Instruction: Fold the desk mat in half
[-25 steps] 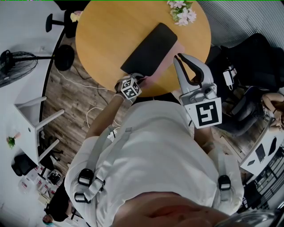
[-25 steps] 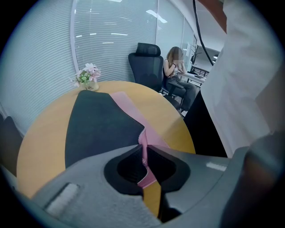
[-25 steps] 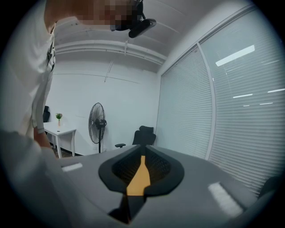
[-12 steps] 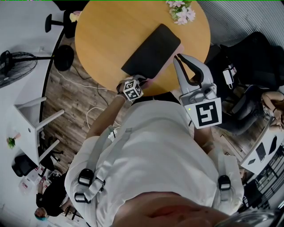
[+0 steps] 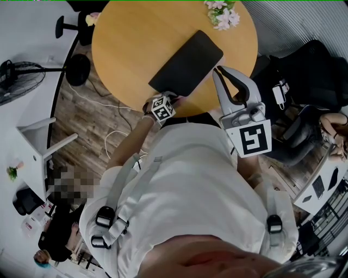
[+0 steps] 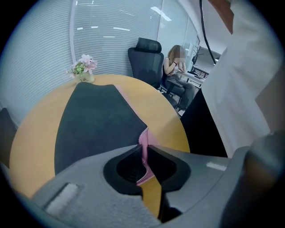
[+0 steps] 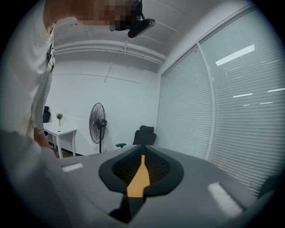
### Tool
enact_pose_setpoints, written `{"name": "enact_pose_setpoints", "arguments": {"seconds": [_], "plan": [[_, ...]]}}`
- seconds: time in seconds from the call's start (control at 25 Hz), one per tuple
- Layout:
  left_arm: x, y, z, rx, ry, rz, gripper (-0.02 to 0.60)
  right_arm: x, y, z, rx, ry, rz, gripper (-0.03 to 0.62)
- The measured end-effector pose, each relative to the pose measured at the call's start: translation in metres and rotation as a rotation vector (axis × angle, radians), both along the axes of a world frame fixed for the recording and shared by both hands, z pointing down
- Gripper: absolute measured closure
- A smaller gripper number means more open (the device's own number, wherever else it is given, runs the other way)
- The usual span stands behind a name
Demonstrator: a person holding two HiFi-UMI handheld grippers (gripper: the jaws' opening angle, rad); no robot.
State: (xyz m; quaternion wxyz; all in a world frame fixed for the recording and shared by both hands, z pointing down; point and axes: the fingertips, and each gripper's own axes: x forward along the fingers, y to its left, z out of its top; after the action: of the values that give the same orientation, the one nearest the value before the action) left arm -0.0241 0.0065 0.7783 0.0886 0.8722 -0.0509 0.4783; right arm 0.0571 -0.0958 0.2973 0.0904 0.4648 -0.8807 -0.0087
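The desk mat [image 5: 185,62] lies folded on the round wooden table [image 5: 130,49], dark side up, with a thin pink strip of its other face showing along the near edge. My left gripper [image 5: 175,98] is at the mat's near corner by the table's front rim. In the left gripper view the pink corner [image 6: 144,144] stands pinched between the tips of the left gripper [image 6: 143,148], whose jaws are opening. My right gripper [image 5: 220,72] hovers over the table's right front edge, shut and holding nothing; in its own view the right gripper [image 7: 142,154] shows only a sliver of tabletop.
A small pot of flowers [image 5: 222,15] stands at the table's far edge, beyond the mat. Black office chairs [image 5: 304,70] are to the right, with a seated person [image 6: 178,67] behind. A floor fan [image 5: 16,76] and a white desk [image 5: 32,157] stand left.
The dark top layer has slid over, so less of the pink strip shows along the mat's right edge. My left gripper shifted slightly right. The right gripper has stayed put.
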Motion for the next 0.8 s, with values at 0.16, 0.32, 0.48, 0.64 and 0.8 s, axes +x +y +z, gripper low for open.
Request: {"name": "enact_pose_setpoints", "arguments": {"seconds": [0.16,0.32,0.48,0.64,0.8], "plan": [[-0.002,-0.001,0.005,-0.013,-0.025,-0.029,0.515,0.0,0.0,0.0,-0.001,0.001,-0.005,0.569],[-0.002,0.0,0.002,-0.009,-0.034,-0.052,0.503,-0.002,0.0,0.0,-0.001,0.001,-0.011,0.569],[-0.001,0.001,0.0,0.002,-0.024,-0.076,0.506,-0.001,-0.001,0.0,-0.001,0.0,-0.019,0.569],[0.001,0.0,-0.007,0.002,0.005,-0.097,0.503,-0.003,-0.002,0.001,-0.005,0.002,-0.029,0.571],[0.002,-0.006,-0.018,0.008,0.033,-0.128,0.502,-0.005,-0.002,0.002,-0.01,0.001,-0.041,0.572]]}}
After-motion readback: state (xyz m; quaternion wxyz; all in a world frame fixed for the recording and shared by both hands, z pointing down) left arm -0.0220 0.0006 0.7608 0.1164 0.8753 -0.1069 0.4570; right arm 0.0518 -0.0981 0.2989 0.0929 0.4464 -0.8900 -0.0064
